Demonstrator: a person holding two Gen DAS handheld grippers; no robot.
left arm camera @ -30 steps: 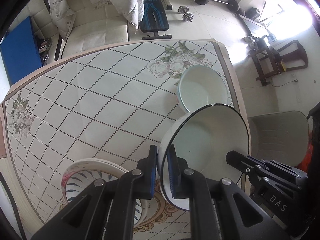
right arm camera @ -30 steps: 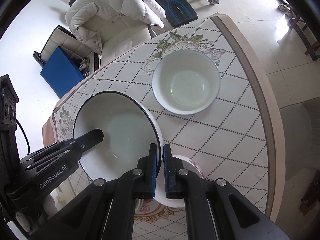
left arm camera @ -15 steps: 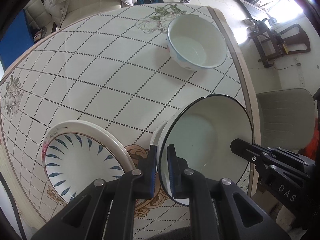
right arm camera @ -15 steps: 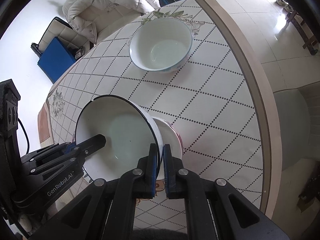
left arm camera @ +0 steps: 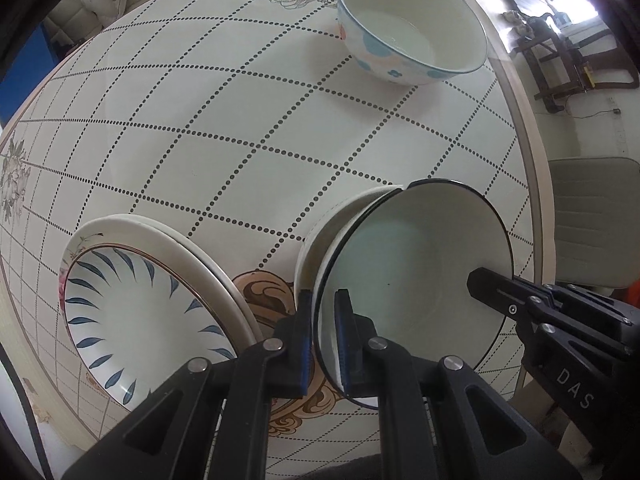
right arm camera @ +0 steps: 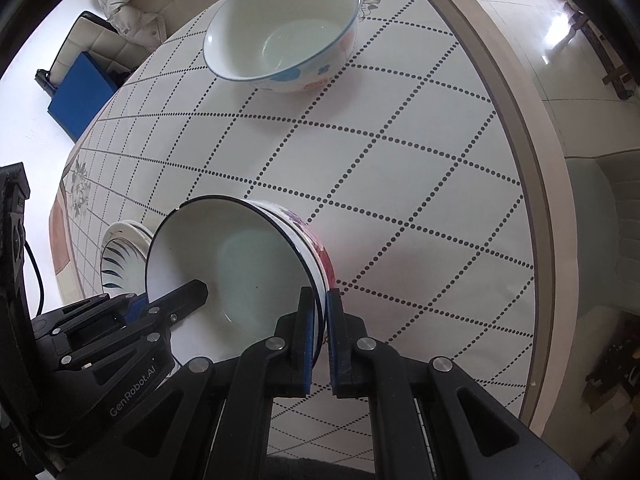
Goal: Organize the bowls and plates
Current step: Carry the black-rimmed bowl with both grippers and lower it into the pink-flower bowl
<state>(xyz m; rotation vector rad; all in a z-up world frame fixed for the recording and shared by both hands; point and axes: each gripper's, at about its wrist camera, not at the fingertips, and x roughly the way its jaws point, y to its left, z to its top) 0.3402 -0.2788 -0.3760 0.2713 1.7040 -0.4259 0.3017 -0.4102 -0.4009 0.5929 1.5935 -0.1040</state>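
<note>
Two grippers pinch one black-rimmed white bowl point(left arm camera: 420, 276). From the left wrist, the left gripper point(left arm camera: 323, 336) clamps its near rim; a blue-leaf patterned plate point(left arm camera: 132, 312) lies left, a blue-dotted bowl point(left arm camera: 412, 28) far ahead. From the right wrist, the right gripper point(right arm camera: 319, 332) grips the opposite rim, the bowl tilted over a red-flowered bowl point(right arm camera: 320, 248) on the dotted tablecloth point(right arm camera: 400, 160).

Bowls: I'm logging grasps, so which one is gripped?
The black-rimmed bowl, tilted, pinched by both hand-held grippers; the blue-spotted bowl sits free.

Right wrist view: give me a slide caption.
Both tongs grip the black-rimmed bowl, tilted into a floral bowl on the table.
</note>
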